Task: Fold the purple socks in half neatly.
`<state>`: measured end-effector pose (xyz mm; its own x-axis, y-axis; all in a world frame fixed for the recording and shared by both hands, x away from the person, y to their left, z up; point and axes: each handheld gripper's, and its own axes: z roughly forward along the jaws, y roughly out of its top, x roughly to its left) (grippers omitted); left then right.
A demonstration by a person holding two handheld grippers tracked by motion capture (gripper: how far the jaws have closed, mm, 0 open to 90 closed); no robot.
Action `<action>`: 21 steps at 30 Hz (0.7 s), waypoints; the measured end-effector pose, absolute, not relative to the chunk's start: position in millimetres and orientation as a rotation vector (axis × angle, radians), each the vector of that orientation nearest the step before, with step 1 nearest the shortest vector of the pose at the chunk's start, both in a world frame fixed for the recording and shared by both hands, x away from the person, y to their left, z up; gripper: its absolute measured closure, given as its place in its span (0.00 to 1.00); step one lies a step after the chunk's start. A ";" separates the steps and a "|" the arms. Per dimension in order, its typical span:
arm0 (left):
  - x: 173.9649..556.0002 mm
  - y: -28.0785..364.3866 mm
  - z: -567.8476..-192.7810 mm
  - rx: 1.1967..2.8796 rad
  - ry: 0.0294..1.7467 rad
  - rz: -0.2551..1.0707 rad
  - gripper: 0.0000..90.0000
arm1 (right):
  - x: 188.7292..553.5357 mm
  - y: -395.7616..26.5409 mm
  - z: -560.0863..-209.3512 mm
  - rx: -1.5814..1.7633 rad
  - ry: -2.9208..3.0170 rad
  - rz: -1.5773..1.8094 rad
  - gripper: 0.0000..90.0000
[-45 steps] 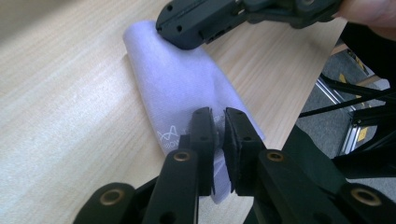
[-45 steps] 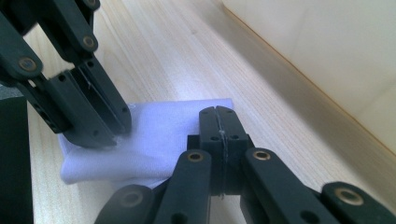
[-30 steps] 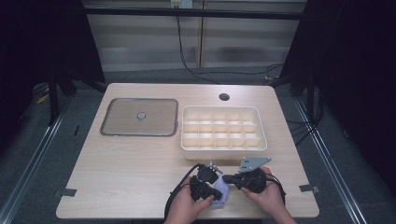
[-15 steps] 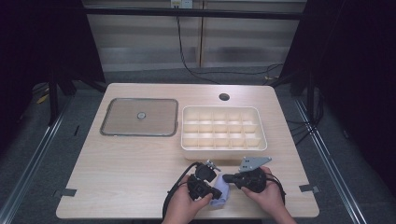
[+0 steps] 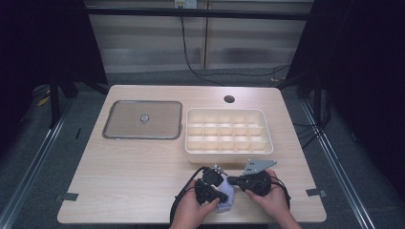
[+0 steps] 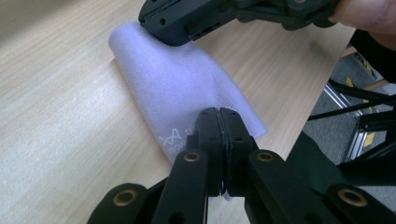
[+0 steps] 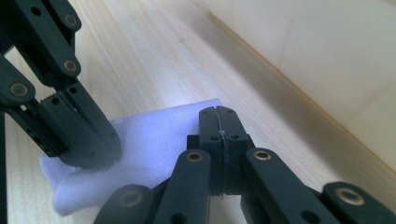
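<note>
A small pale lavender cloth [image 5: 226, 199] lies folded on the wooden table near its front edge, between two hands. My left gripper [image 5: 222, 195] is shut, with its tips resting on the cloth's near end [image 6: 187, 84]; no fabric shows between the pads. My right gripper [image 5: 230, 180] is also shut and points left, its tips on the opposite edge of the cloth [image 7: 154, 140]. The right gripper [image 6: 168, 32] sits on the far corner in the left gripper view. In the right gripper view the left gripper [image 7: 100, 154] presses the cloth down at the left.
A cream tray [image 5: 228, 110] divided into several compartments stands just behind the hands; its wall [image 7: 327, 70] is close on the right. A flat clear lid [image 5: 142, 119] with a centre knob lies at the back left. The table's front edge [image 6: 322, 88] is close.
</note>
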<state>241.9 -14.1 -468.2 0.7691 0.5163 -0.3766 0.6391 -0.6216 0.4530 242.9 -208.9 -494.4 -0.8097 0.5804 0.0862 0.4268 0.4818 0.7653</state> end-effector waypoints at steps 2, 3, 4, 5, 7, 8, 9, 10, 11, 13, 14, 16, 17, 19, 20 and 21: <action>242.8 -15.0 -468.1 2.379 0.866 -0.273 0.98 | 243.4 -210.4 -493.9 0.885 2.527 1.241 0.99; 243.0 -15.7 -468.4 2.374 0.870 -0.271 0.98 | 243.7 -211.4 -493.2 0.891 2.520 1.241 0.99; 243.4 -16.1 -468.4 2.376 0.869 -0.263 0.98 | 244.1 -212.9 -492.2 0.894 2.511 1.249 0.98; 243.7 -16.3 -468.0 2.379 0.866 -0.264 0.98 | 243.9 -214.5 -490.8 0.901 2.503 1.256 0.98; 244.1 -16.2 -468.0 2.371 0.881 -0.278 0.98 | 243.5 -217.4 -487.8 0.910 2.488 1.268 0.96; 244.2 -16.1 -468.2 2.360 0.892 -0.284 0.97 | 243.2 -218.4 -486.5 0.914 2.486 1.273 0.96; 244.4 -15.8 -468.5 2.354 0.889 -0.289 0.97 | 243.0 -219.5 -485.5 0.909 2.480 1.276 0.96; 244.4 -15.7 -468.4 2.352 0.889 -0.294 0.97 | 242.4 -220.4 -484.4 0.911 2.478 1.282 0.96; 244.6 -15.5 -468.0 2.352 0.886 -0.296 0.96 | 241.9 -220.7 -483.8 0.910 2.477 1.282 0.96; 244.2 -15.5 -466.0 2.353 0.887 -0.294 0.94 | 241.1 -220.9 -482.4 0.910 2.476 1.285 0.96; 244.4 -15.4 -465.4 2.351 0.884 -0.298 0.91 | 240.3 -220.6 -481.5 0.904 2.480 1.281 0.96; 244.9 -15.2 -464.4 2.354 0.883 -0.297 0.89 | 239.6 -220.0 -481.1 0.901 2.485 1.284 0.95; 244.9 -15.2 -463.8 2.350 0.888 -0.297 0.88 | 239.2 -219.5 -481.2 0.902 2.487 1.284 0.94; 245.5 -14.5 -462.4 2.351 0.887 -0.296 0.87 | 238.9 -218.4 -482.1 0.900 2.493 1.277 0.93; 245.8 -14.0 -461.6 2.348 0.888 -0.296 0.86 | 238.7 -218.0 -482.5 0.902 2.493 1.275 0.93; 246.1 -13.2 -460.6 2.347 0.889 -0.297 0.85 | 238.6 -218.0 -482.9 0.902 2.493 1.276 0.93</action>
